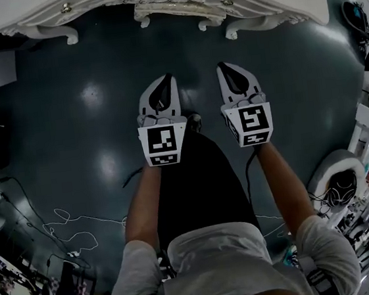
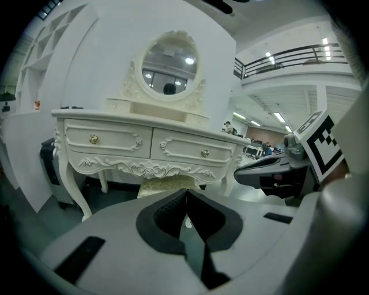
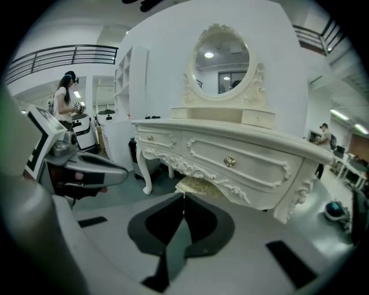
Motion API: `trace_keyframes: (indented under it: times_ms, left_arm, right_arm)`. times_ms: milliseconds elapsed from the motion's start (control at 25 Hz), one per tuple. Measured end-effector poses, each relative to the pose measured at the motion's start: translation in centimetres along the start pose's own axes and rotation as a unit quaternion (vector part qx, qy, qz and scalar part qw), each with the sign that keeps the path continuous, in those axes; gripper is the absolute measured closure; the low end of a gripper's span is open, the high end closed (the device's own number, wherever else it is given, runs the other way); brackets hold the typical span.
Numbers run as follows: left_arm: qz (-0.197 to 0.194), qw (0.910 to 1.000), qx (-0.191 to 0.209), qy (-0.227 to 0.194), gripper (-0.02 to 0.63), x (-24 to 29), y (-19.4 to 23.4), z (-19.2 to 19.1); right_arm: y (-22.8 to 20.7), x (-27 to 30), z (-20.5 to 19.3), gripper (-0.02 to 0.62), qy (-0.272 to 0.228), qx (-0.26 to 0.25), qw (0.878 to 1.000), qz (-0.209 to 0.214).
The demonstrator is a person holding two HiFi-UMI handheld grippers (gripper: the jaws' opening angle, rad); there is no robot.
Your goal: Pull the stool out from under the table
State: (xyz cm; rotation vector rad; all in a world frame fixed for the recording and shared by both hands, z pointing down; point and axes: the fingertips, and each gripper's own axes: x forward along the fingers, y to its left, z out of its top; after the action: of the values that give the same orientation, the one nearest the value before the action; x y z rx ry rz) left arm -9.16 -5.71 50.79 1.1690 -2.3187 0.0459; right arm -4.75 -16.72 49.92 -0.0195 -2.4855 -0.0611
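The left gripper (image 1: 167, 78) and right gripper (image 1: 223, 66) are both closed and empty, side by side, apart from the white counter (image 2: 109, 140); the stool (image 2: 164, 184) sits tucked under it, only its patterned seat edge showing, legs hidden. In the head view it is hard to make out.

We count one desk (image 2: 115, 117). It has two drawers, the left drawer (image 2: 106, 140) and the right drawer (image 2: 193, 151). Each has one gold knob (image 2: 93, 139), so two knobs. One oval mirror (image 2: 169, 63). One stool (image 2: 167, 184). Two tongs: left tongs (image 1: 167, 79), right tongs (image 1: 222, 68).
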Motion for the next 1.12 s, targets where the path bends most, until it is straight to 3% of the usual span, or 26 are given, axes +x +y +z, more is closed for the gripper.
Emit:
trace_keyframes:
  times_ms: [560, 1120]
  left_arm:
    - [-0.012, 0.9976, 0.068, 0.000, 0.600, 9.5, 5.1, -6.1]
    - [-0.002, 0.9969, 0.078, -0.011, 0.600, 18.8, 9.7, -11.1]
  right_arm:
    - [-5.9, 7.8, -9.7, 0.580, -0.001, 0.000, 0.997, -0.072]
    - [-9.4, 16.8, -15.3, 0.580, -0.012, 0.002, 0.996, -0.090]
